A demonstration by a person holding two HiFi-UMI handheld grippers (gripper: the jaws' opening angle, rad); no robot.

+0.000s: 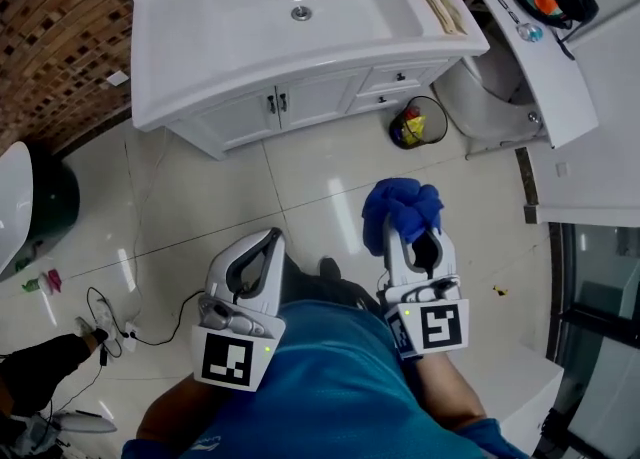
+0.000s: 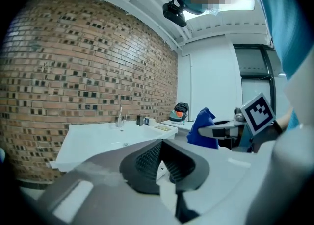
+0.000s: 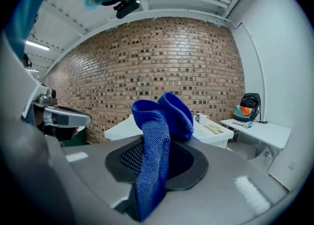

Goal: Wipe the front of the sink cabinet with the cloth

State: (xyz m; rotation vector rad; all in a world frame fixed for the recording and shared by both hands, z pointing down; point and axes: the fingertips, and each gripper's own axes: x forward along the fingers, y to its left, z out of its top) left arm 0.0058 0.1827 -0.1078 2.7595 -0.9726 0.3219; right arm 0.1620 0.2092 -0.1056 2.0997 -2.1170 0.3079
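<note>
1. Two claws are held low over the tiled floor (image 1: 300, 177), close to the person's body. Judging by the gap to the cabinet, wiping is not yet under way.
2. The right claw (image 1: 408, 235) is pinching the blue cloth (image 1: 400, 205). The cloth is bunched and stands up past the tips. In the right gripper view one fold hangs down between the jaws (image 3: 156, 145).
3. The left claw (image 1: 264, 249) has its jaws pressed together with nothing between them.
4. The sink cabinet (image 1: 300, 102) has white doors and drawers under a counter (image 1: 180, 37) with a basin. It sits straight ahead of both claws and well apart from them, with bare floor between.
5. Key relation: the cabinet front is a long upright face running left to right across the head view.
   - The cloth end of the right claw points toward it.
   - The right claw lines up roughly with the drawer end, and the doors are a bit to its left.
   - The left claw lines up nearer the doors, but it holds no cloth.
6. Judgement: the next move is for the right arm to carry the cloth forward and down to the front, then sweep along the long axis. The left claw looks unneeded.
7. A small bin (image 1: 418, 123) stands on the floor just beside the drawer end. It could get knocked on a low pass.
</note>
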